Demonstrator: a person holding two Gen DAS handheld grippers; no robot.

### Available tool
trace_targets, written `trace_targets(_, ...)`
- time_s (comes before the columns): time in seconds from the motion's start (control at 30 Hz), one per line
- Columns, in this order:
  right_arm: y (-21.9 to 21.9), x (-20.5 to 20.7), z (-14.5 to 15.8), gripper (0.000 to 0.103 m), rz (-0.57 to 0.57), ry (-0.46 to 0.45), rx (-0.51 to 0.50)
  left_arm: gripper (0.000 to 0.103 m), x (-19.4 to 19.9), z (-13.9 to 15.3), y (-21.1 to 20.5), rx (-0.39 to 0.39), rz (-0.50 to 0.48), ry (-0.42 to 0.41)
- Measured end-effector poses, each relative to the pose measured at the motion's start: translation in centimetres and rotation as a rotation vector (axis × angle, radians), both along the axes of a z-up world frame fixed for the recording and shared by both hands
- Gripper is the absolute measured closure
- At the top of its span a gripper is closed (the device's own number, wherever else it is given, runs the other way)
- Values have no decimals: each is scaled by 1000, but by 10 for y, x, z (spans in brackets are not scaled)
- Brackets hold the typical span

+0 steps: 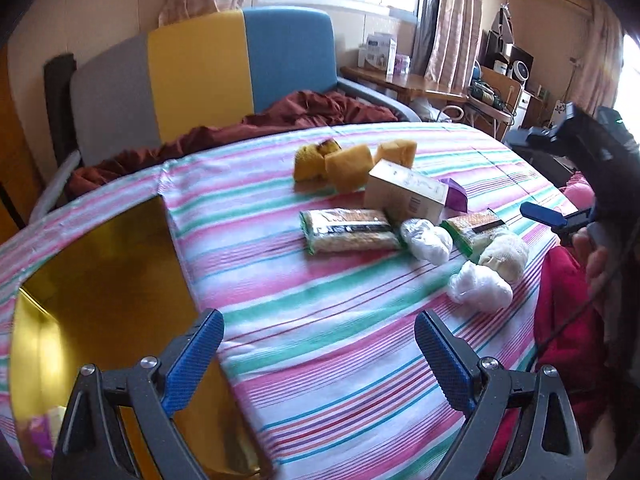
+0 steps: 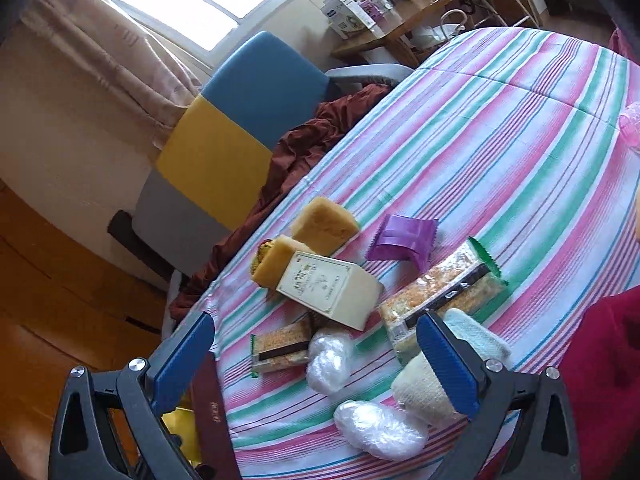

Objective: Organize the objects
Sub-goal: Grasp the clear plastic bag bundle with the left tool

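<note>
Both the left tongs [image 1: 318,356] and the right tongs [image 2: 316,364] gape wide and hold nothing, hovering at lower frame over the striped bed [image 1: 320,380].

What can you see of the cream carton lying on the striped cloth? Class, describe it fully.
The cream carton is a long rectangular box, seemingly cardboard, closed, with a thin framed border, printed characters and a small drawing on its broad face; a barcode shows on one side in the left wrist view. It lies tilted on the striped cloth, its far end against a yellow sponge. A purple packet sits beside it; whether they touch is unclear.
</note>
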State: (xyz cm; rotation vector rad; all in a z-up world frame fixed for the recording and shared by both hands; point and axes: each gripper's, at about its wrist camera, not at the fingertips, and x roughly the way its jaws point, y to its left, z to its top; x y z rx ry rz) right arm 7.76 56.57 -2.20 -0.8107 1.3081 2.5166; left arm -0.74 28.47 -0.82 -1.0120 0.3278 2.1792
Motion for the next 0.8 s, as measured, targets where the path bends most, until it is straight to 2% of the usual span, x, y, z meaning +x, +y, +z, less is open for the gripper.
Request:
trace_targets(0.17, -3, 3, 4, 0, 40, 79, -27, 18, -7, -18, 30, 9, -60, -109)
trace_targets(0.43, 6, 10, -2, 0, 25, 145, -113, 20, 13, -27, 84, 78, -258, -188)
trace_targets(0.63, 9, 11, -4, 0, 28, 170, -146, 22, 23, -39, 124, 99, -353, -254)
trace_targets(0.7, 8, 10, -4, 0, 32, 161, -144, 32, 25, -48, 138, 77, -367, -264)
trace_targets(0.77, 7, 7, -5, 0, 38, 143, -136, 34, 28, -58, 150, 71, -378, -278)
trace_targets(0.8, 6, 6, -5, 0, 40, 135, -132, 42, 29, -59, 152, 80, -367, -255)
